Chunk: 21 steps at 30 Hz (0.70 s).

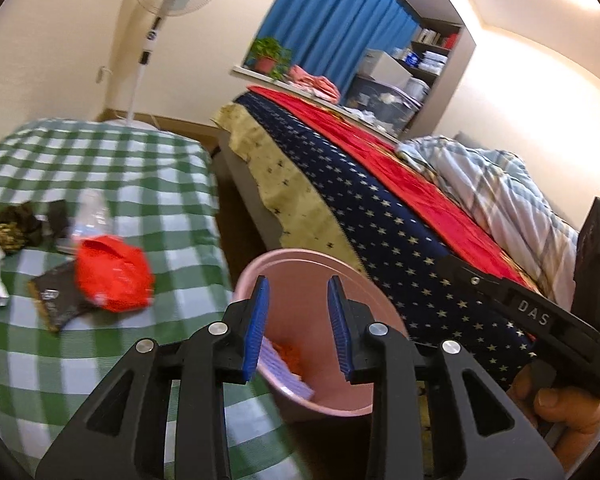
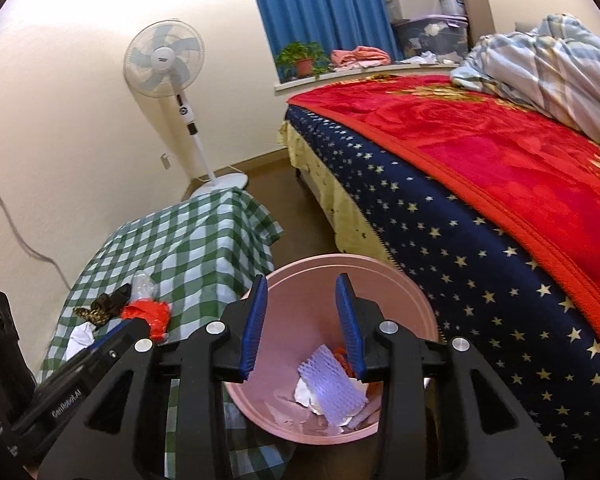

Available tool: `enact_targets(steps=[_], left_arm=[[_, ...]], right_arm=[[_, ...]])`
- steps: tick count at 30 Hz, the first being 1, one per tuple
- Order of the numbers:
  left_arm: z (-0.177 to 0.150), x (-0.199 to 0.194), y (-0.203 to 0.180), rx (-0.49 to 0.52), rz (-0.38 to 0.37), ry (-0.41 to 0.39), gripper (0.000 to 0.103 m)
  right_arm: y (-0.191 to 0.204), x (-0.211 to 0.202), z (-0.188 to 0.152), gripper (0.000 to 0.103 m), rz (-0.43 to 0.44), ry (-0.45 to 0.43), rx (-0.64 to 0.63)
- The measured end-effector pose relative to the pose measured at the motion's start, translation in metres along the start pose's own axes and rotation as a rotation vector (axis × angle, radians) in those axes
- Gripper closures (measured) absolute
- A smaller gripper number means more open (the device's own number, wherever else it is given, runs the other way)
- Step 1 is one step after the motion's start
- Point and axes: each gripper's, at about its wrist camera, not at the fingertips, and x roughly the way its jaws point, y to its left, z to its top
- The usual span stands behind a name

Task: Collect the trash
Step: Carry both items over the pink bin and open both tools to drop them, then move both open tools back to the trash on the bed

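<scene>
Trash is lying in two places: some is already sitting in the pink bin [image 2: 352, 292] at the lower centre of the right wrist view, where a lilac foam sheet [image 2: 332, 384], torn white paper [image 2: 306, 394] and orange scraps [image 2: 342, 356] are piling on the bottom; the rest is waiting on the green checked tablecloth [image 1: 140, 168] at the left of the left wrist view. There a crumpled red wrapper [image 1: 114, 276] is resting on a dark packet [image 1: 54, 304], with a clear plastic bottle [image 1: 90, 216] just behind it and a dark patterned cloth [image 1: 16, 224] further left; whether that cloth counts as rubbish I cannot tell.

The bin is standing on the floor between the table and the bed [image 2: 480, 184], probably so that either hand can be dropping pieces in without much reaching. The left gripper [image 1: 298, 328] is hovering over the bin's mouth with its blue pads [image 1: 256, 328] standing narrowly apart and nothing between them. The right gripper [image 2: 302, 328] is hanging above the same opening, tilted downward, its jaws likewise parted a little and empty; both tongs look as though they are positioned for releasing, not for grasping. The person's hand [image 1: 560, 404] is showing at the lower right of the left wrist view, wrapped round the other tool's handle.

Judging from the table, the next reach is likely calling for the left gripper swinging toward the red wrapper, the nearest piece.
</scene>
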Motion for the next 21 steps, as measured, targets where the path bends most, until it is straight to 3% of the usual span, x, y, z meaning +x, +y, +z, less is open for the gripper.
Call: enact_targets(steps=[8, 17, 21], left_arm=[[-0.001, -0.034, 0.042, -0.049, 0.150, -0.042, 0.074], [-0.005, -0.060, 0.094, -0.143, 0.436, -0.084, 0.074], [-0.006, -0.071, 0.109, -0.168, 0.520, -0.119, 0.074]], right_arm=[[0.027, -0.002, -0.006, 0.066, 0.060, -0.002, -0.036], [0.071, 0.011, -0.011, 0.066, 0.146, 0.008, -0.087], [0.093, 0.023, -0.012, 0.066, 0.199, 0.012, -0.112]])
